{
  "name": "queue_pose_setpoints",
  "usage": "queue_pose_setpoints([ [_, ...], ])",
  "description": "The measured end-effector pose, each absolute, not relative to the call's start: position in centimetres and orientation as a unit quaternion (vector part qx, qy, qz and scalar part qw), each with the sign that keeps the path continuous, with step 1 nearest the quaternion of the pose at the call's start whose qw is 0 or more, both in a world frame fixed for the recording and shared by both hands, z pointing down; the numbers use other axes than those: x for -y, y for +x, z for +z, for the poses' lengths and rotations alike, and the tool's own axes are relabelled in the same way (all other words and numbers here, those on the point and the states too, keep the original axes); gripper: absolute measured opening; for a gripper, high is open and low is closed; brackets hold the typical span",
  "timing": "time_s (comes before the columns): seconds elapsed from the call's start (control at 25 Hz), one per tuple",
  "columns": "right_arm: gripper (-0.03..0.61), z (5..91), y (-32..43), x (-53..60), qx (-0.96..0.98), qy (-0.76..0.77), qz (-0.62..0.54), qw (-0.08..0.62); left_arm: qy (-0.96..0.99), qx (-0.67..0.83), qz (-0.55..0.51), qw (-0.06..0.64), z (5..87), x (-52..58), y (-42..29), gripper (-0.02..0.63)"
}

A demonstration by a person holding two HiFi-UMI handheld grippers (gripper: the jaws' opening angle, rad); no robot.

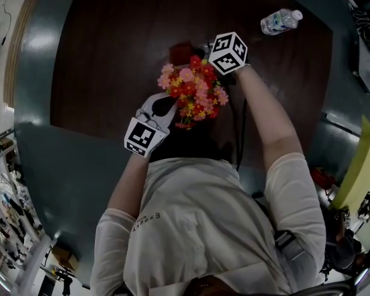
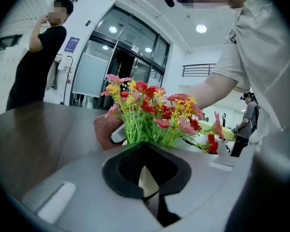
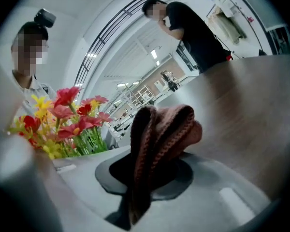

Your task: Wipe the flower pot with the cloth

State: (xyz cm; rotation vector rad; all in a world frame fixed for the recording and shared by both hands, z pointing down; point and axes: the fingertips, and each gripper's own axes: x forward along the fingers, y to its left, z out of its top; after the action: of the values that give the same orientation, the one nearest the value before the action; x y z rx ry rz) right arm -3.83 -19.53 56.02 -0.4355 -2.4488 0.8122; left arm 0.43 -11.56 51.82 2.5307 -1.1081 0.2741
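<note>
A bunch of red, pink and yellow artificial flowers [image 1: 194, 91] stands in the middle of the dark wooden table [image 1: 111, 54] and hides its pot from the head view. My left gripper [image 1: 165, 105] comes in from the near left. Its jaws are shut on a cream edge of the flower pot [image 2: 148, 183], with the flowers [image 2: 154, 115] right ahead of them. My right gripper [image 1: 201, 47] is at the far side of the flowers, shut on a folded brown knitted cloth [image 3: 159, 134]. From the left gripper view that cloth [image 2: 105, 129] shows just left of the green stems.
A plastic water bottle [image 1: 281, 21] lies at the table's far right. One person in black [image 2: 36, 66] stands beyond the table, and another [image 2: 246, 122] is further off by a yellow-green surface. Glass doors stand behind them.
</note>
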Motion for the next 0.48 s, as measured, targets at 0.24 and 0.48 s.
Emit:
queue_pose_setpoints([
  [0.24,0.051,55.6,-1.4,19.4,0.898,-0.149,0.322,0.260,0.893,0.399,0.097,0.183,51.4,11.6,0.3,0.015],
  [0.48,0.051,55.7,2.2,19.3,0.903,-0.106,0.332,0.250,0.891,0.401,0.094,0.190,51.6,11.5,0.4,0.015],
])
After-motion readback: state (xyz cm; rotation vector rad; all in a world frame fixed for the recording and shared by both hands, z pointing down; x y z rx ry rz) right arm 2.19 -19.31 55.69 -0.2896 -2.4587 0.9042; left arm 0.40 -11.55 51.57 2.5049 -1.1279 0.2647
